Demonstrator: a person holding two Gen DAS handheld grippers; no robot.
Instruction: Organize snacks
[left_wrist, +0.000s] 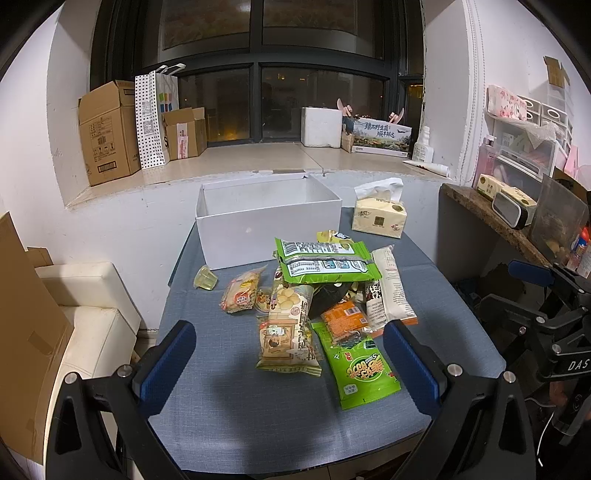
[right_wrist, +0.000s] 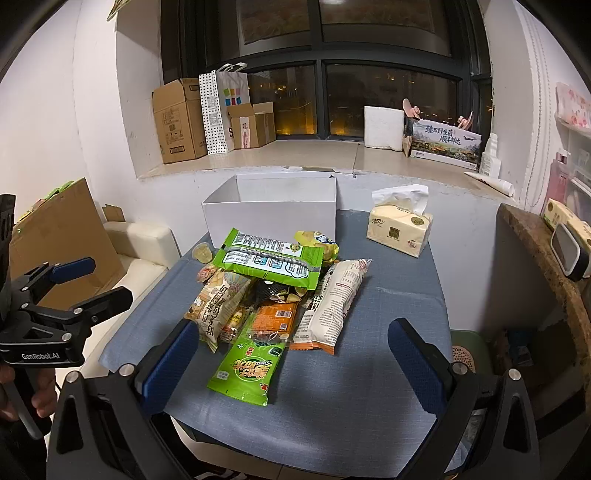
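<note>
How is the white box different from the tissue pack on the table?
The white box is plain, rigid and open-topped; the tissue pack is a soft yellowish printed wrapper with a tissue sticking out. The white box is much larger and sits behind the snack pile, while the tissue pack sits off to its right. Both rest on the blue table.

A dark packet (left_wrist: 328, 297) at the middle of the frame lies mostly buried under the green packets (left_wrist: 325, 260). The white box (left_wrist: 266, 225) hides its own floor behind its front wall. At the right edge, the right gripper (left_wrist: 532, 291) is cut off.
</note>
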